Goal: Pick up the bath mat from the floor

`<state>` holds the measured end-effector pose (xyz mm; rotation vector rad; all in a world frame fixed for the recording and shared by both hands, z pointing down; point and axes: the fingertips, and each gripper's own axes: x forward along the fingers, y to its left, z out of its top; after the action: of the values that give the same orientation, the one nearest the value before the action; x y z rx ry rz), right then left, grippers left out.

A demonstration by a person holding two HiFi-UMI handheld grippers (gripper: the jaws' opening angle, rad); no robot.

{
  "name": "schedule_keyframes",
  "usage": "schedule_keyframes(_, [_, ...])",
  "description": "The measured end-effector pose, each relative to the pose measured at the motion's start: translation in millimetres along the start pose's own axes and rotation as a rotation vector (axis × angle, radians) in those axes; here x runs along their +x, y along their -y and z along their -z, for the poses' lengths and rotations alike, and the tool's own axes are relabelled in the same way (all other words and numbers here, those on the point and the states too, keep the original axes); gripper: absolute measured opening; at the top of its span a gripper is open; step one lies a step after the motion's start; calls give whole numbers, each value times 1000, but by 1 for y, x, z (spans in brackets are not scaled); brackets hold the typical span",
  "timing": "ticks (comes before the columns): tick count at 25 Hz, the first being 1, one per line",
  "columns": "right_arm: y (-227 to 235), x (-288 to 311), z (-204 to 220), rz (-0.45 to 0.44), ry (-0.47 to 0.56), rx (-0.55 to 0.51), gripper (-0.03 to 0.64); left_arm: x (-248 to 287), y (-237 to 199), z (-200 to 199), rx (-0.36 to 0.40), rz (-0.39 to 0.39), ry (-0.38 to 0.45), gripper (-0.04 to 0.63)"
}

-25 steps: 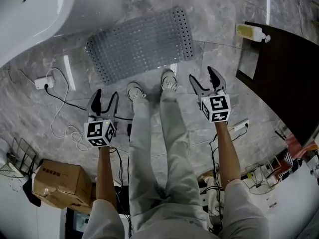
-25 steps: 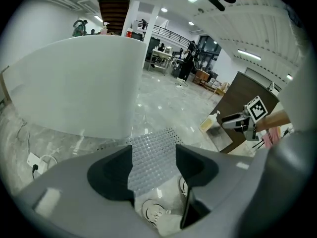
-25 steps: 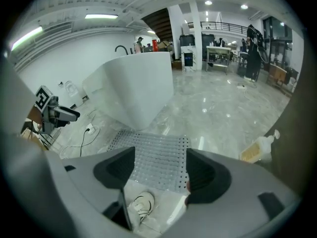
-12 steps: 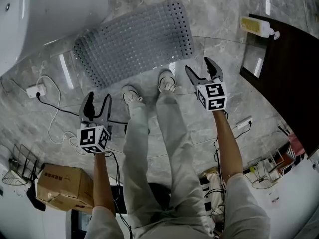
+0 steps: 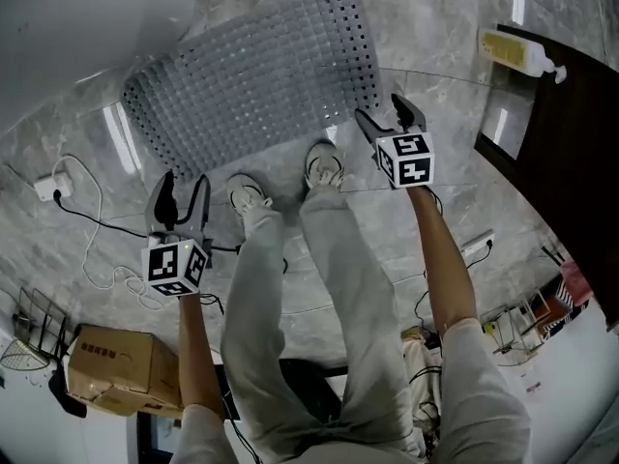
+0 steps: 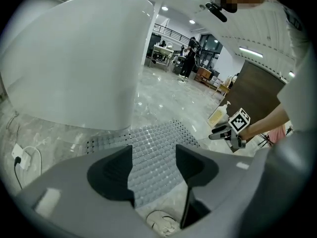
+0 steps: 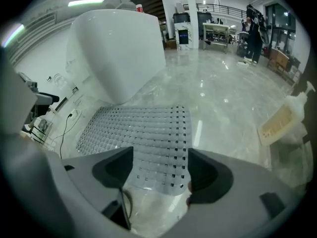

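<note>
- Right gripper [image 5: 383, 114] moved up-frame, now by lower-right corner of grey perforated rubber bath mat [image 5: 251, 75]; jaws apart, empty.
- Left gripper [image 5: 184, 187] lower left, jaws apart, empty.
- Mat flat on marble floor [image 5: 435, 27], upper centre.

Bath mat [image 5: 251, 75] lies flat on the floor [image 5: 426, 17] beside the tub [image 5: 68, 17], just ahead of the shoes [image 5: 324, 162]; bottle [image 5: 517, 51] off right.

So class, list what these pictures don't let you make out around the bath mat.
- Bath mat: much of its near edge, left gripper view, hidden by the left tongs.
- Bathtub: head view, cut off by the top-left edge.
- Bottle: label print, too small in head view, blurred in right gripper view.
- Cardboard box: print, head view, too small.
</note>
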<state>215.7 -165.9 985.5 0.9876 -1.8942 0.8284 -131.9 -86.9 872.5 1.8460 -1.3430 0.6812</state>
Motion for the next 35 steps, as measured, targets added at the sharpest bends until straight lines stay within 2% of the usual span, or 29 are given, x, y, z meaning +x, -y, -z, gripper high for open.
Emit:
schedule_keyframes(4, [11, 33, 18, 20, -30, 24, 314, 20, -4, 20, -12, 4, -18, 264])
schedule_keyframes(9, [26, 74, 43, 50, -95, 31, 314, 47, -3, 31, 20, 33, -28, 263])
schedule_keyframes(16, [42, 118, 69, 75, -160, 55, 376, 68, -3, 48, 47, 77, -59, 264])
schedule_keyframes(21, [45, 134, 86, 105, -216, 43, 380, 71, -9, 57, 45, 82, -75, 264])
schedule_keyframes(26, [46, 138, 86, 88, -233, 54, 380, 75, -12, 57, 33, 83, -61, 264])
schedule_keyframes(31, [47, 136, 85, 107, -251, 55, 380, 77, -10, 60, 25, 95, -55, 263])
schedule_keyframes(33, [42, 136, 84, 101, -254, 52, 379, 77, -10, 62, 19, 95, -56, 264])
schedule_keyframes(35, [33, 136, 83, 90, -250, 33, 308, 78, -9, 63, 15, 97, -57, 264])
